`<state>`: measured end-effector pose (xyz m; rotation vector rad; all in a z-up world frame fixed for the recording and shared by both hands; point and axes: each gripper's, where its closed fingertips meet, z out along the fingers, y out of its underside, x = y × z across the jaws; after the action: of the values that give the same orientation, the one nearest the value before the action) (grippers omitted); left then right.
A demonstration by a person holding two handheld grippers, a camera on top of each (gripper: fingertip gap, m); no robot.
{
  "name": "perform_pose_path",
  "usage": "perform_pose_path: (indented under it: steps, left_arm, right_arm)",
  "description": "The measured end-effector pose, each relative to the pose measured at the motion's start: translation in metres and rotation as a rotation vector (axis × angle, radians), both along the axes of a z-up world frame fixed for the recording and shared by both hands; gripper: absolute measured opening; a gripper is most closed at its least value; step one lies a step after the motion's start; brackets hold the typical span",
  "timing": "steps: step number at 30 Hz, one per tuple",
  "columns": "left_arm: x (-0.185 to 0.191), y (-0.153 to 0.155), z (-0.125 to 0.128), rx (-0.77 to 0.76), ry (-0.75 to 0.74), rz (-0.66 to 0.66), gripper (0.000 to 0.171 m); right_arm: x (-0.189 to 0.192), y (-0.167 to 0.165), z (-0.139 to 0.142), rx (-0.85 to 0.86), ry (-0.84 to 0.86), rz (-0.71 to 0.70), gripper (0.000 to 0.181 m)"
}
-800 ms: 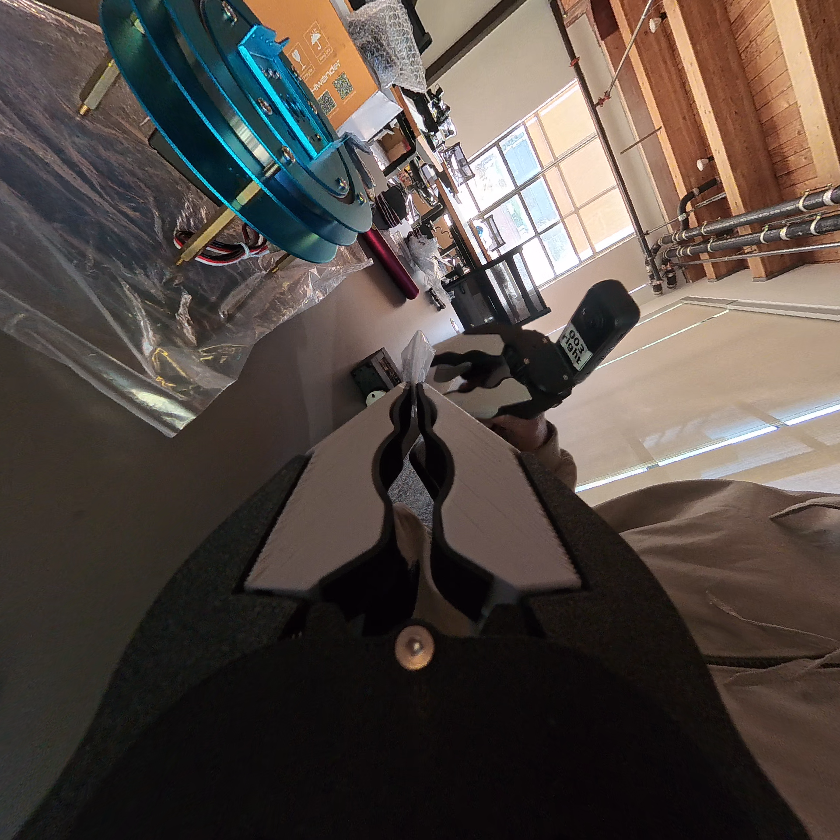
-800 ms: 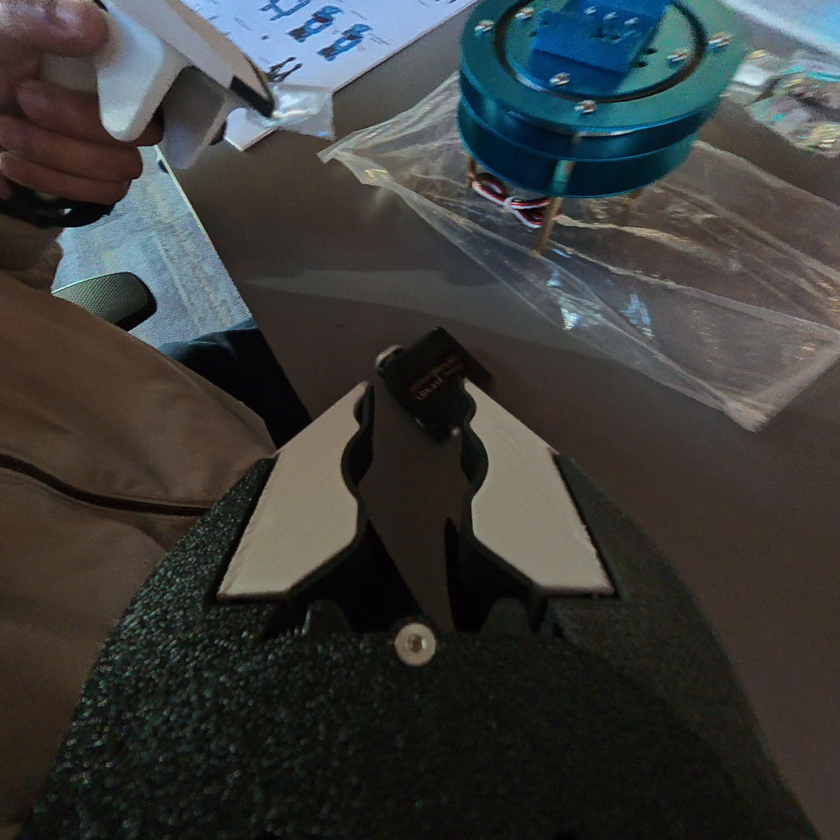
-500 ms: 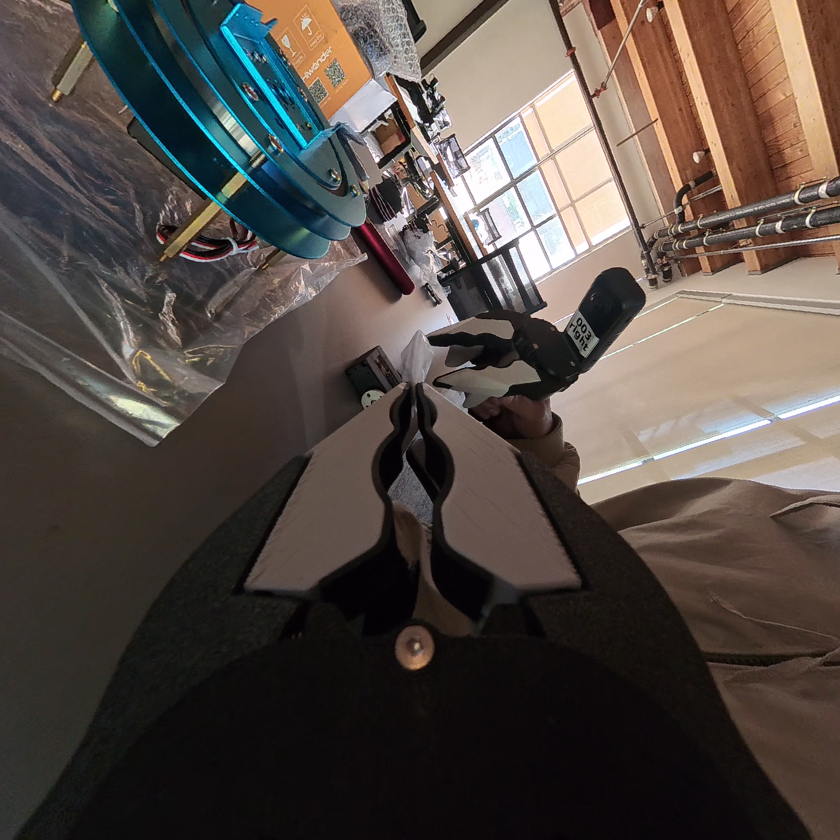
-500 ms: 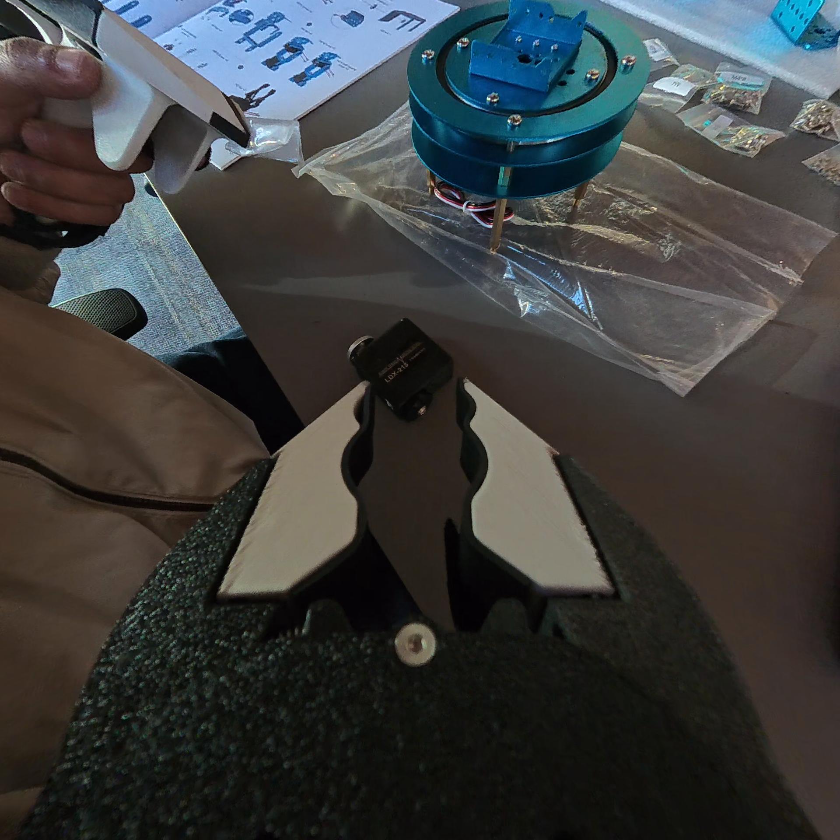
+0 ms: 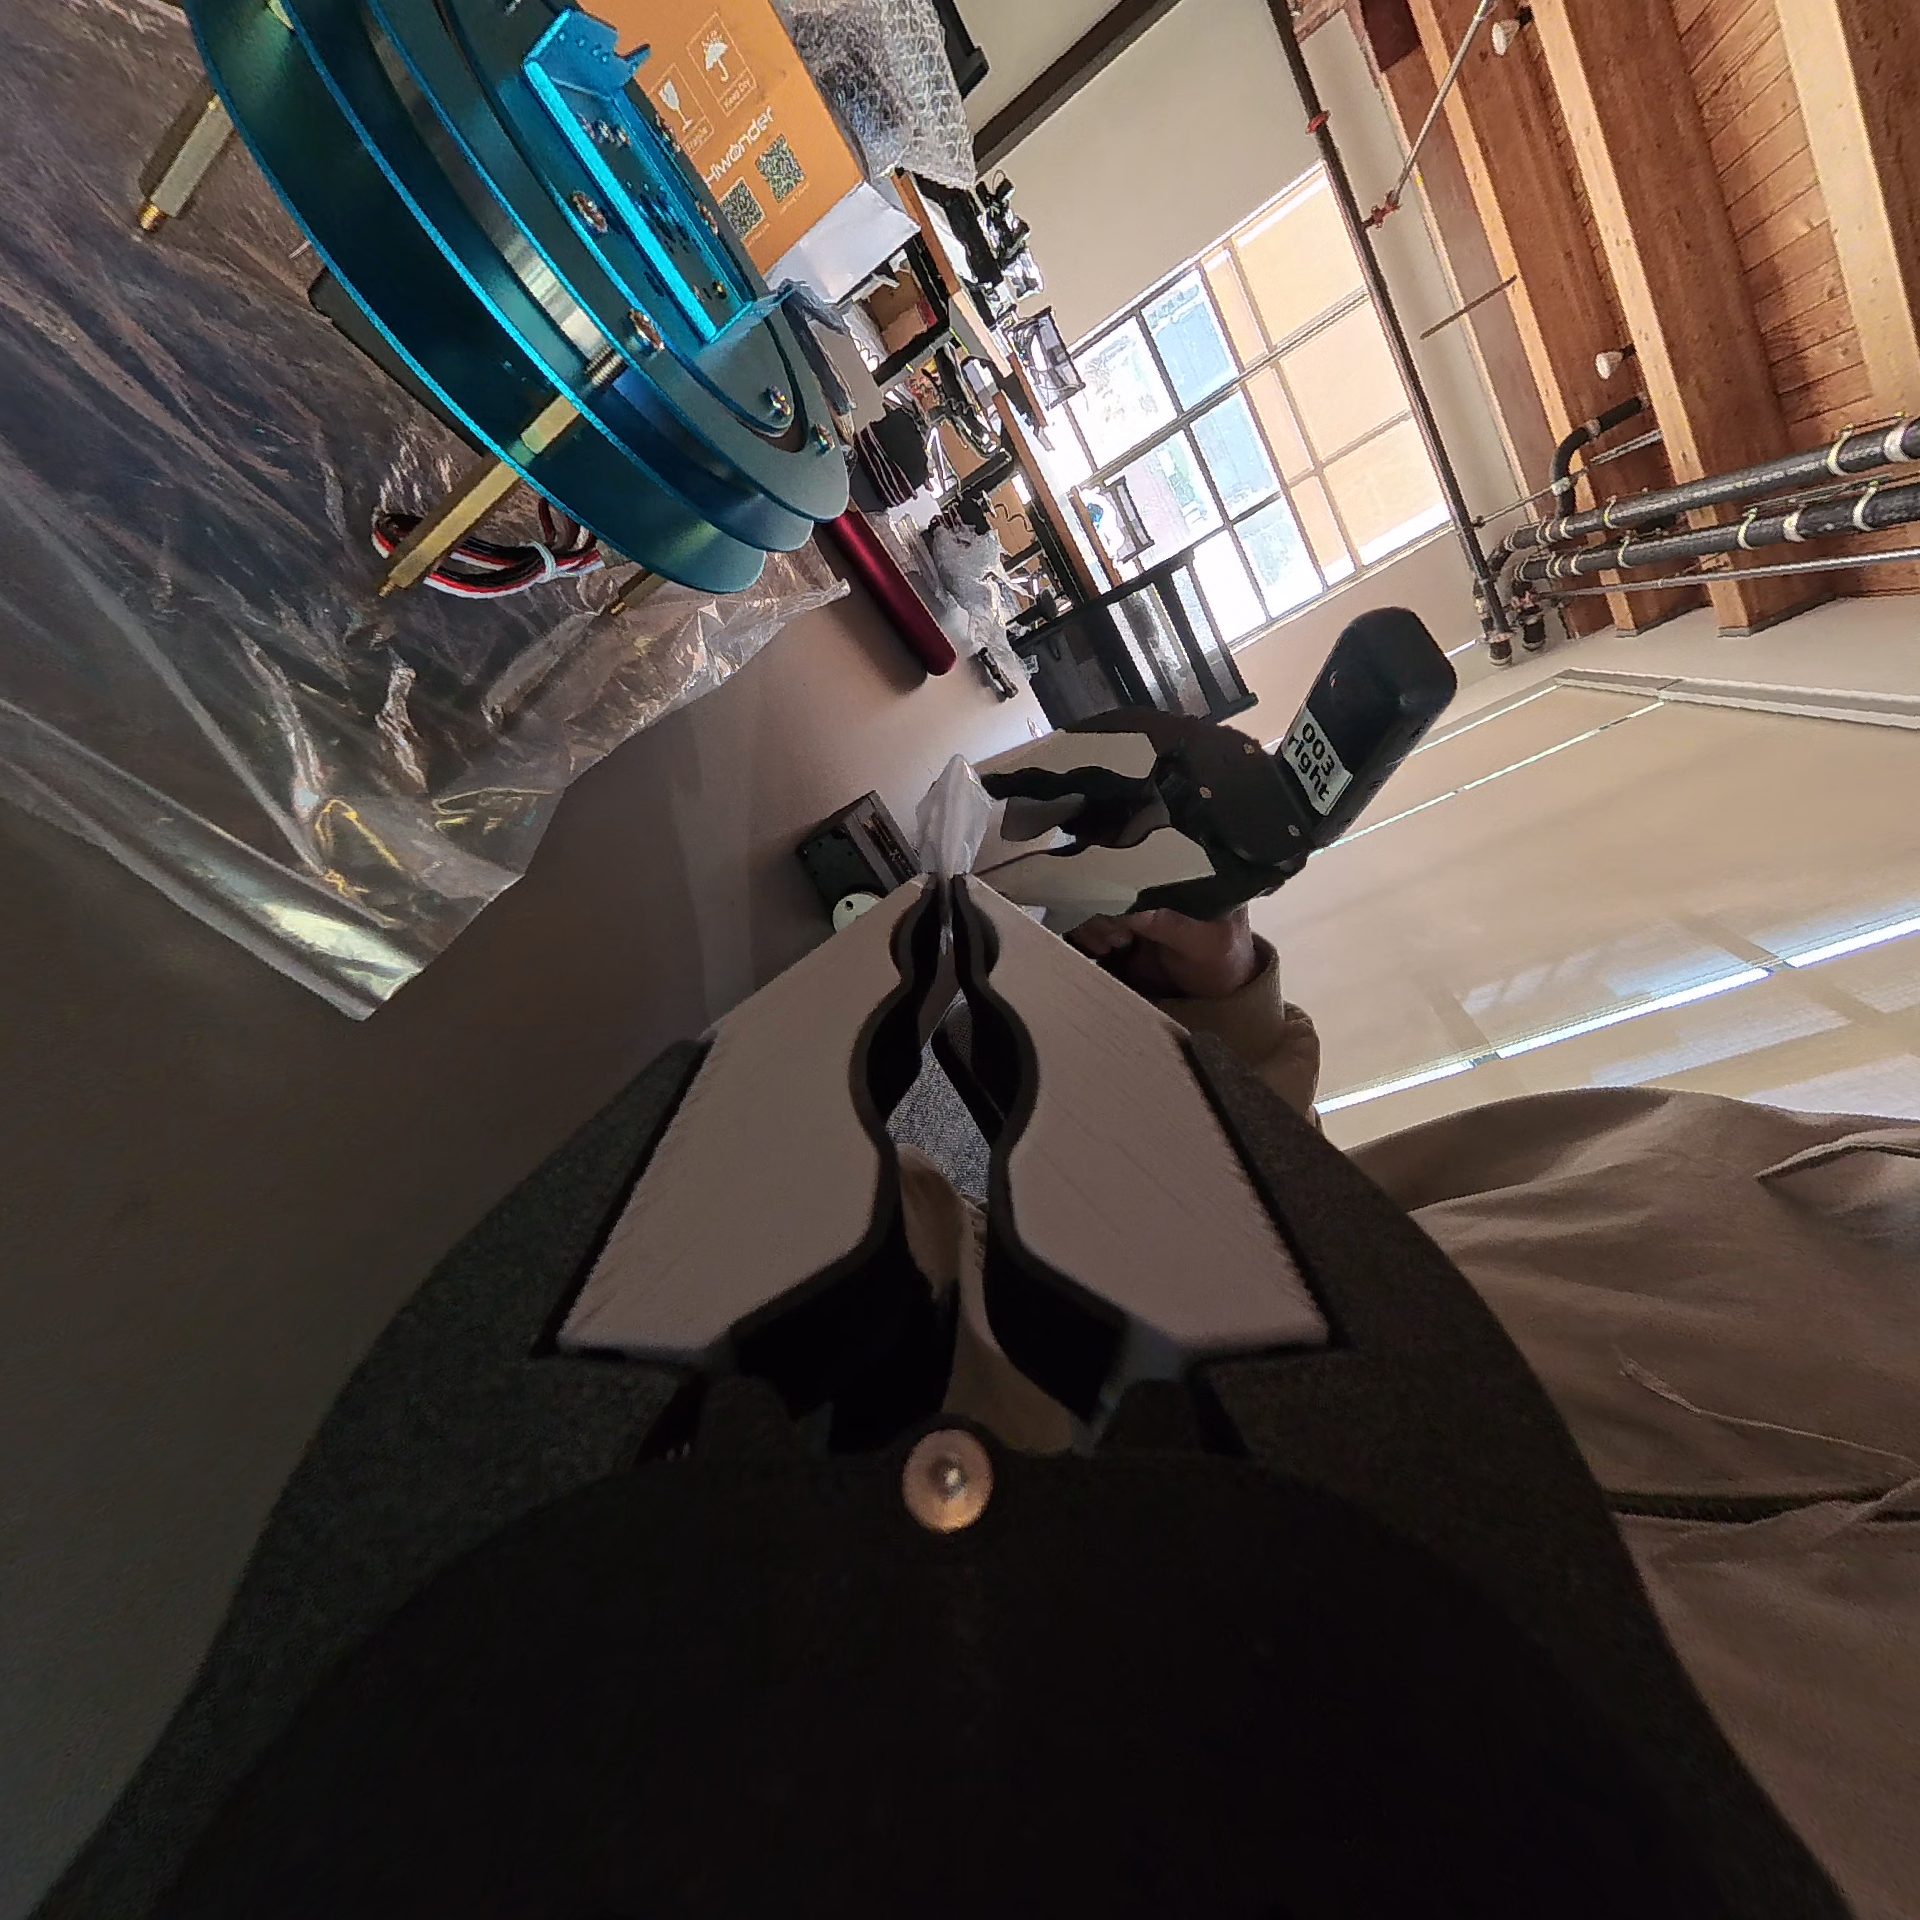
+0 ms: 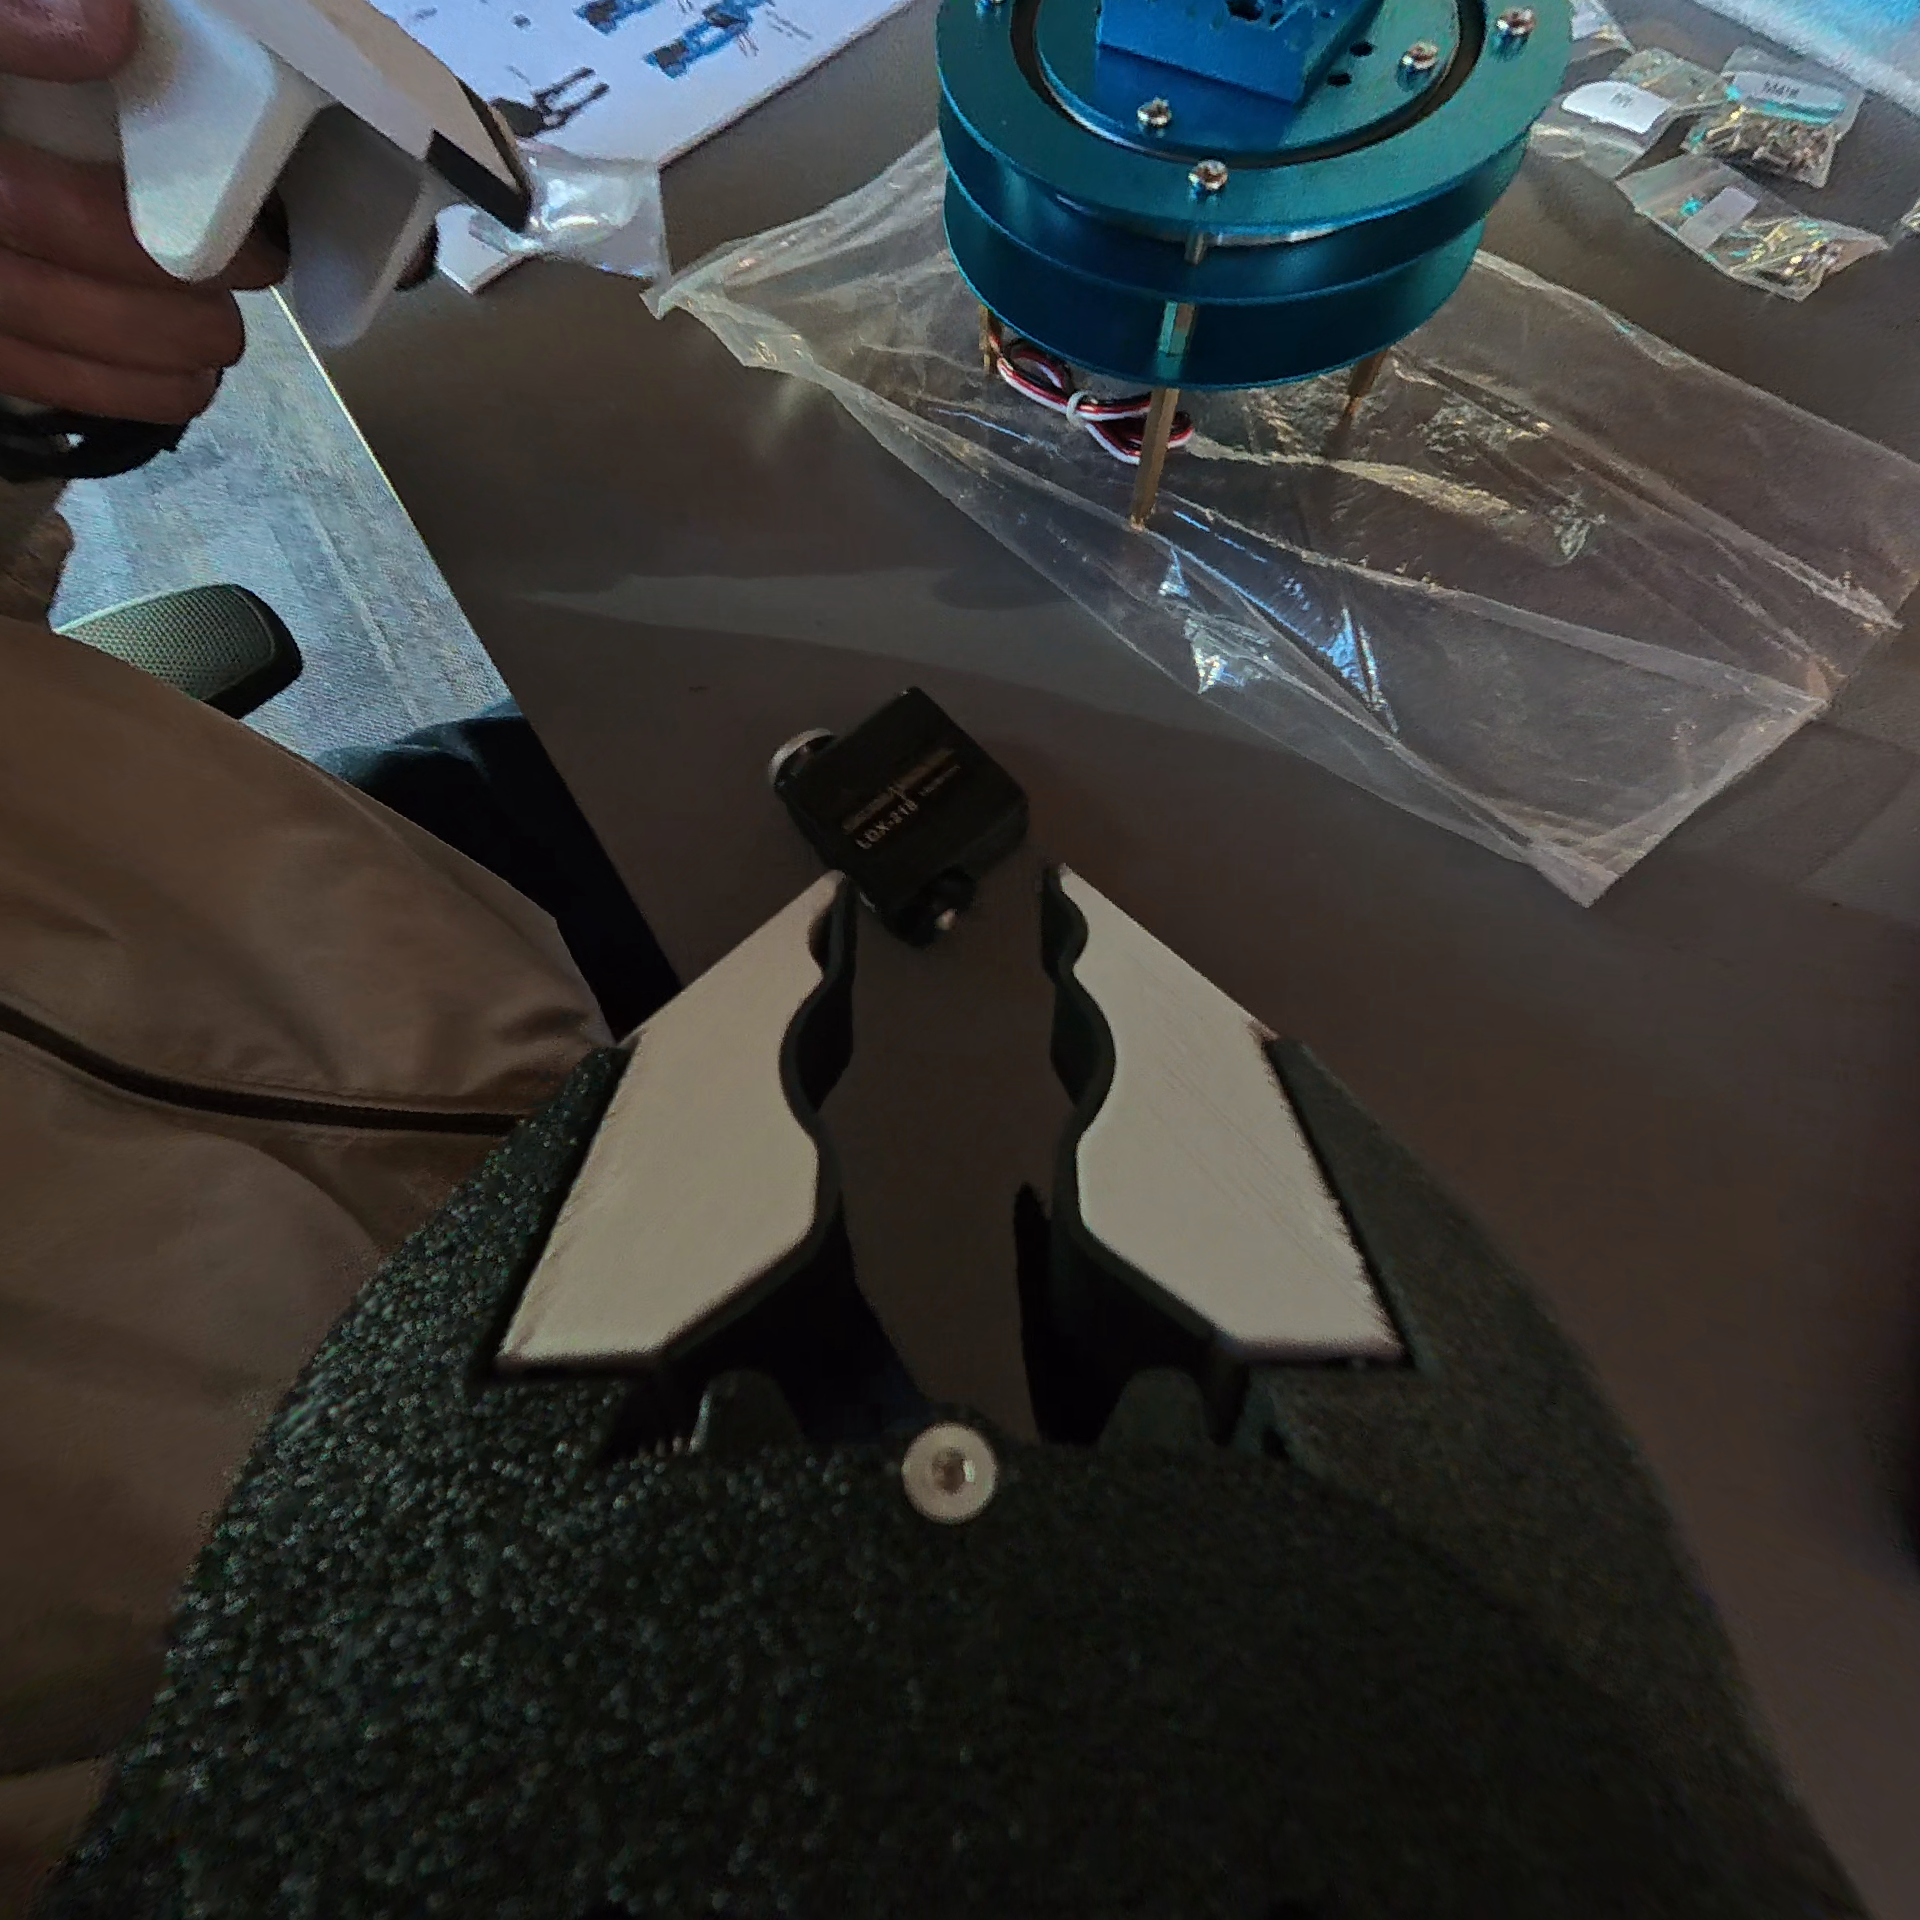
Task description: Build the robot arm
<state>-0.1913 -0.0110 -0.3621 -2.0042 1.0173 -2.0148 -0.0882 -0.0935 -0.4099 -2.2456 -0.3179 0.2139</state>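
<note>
- Left tool: jaws are pressed nearly together on a small clear plastic bag, which is pinched at the tips and sticks out past them.
- In the right wrist view the left tool is seen at upper left, gripped by a hand, with the bag hanging at its tips above the table edge.
- Right tool: jaws are held apart and nothing is gripped; it is seen hovering just behind a small black servo.
- The servo is lying on the brown table, just ahead of the right tool's tips, not touched as far as can be told.
- In the left wrist view the right tool is seen just above the servo, its fingers spread.
- A teal round stacked-plate assembly is stood on brass standoffs on a clear plastic sheet, well beyond the servo; red-white-black wires are seen beneath it.
- A printed instruction sheet is laid at the far left of the table; small bags of screws are laid at far right.
- A tan jacket is seen at near left.
</note>
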Motion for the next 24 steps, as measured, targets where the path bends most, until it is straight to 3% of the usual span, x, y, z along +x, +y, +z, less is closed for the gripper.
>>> perform_pose_path:
  steps: [4,6,13,24]
  left_arm:
    - [0.000,0.001,0.000,0.004,0.005,0.000,0.000]
    - [0.001,0.000,0.001,0.006,0.008,-0.001,0.000]
    - [0.005,-0.009,0.008,0.025,0.009,-0.009,0.000]
    - [0.012,-0.027,0.012,0.038,0.024,0.016,0.000]
  right_arm:
    - [0.007,0.000,0.004,-0.018,-0.022,0.044,0.037]
    - [0.005,-0.003,-0.001,-0.062,-0.048,0.109,0.049]
    - [-0.009,0.001,-0.012,-0.041,-0.131,0.345,0.057]
    - [-0.005,0.017,-0.021,-0.020,-0.210,0.383,0.051]
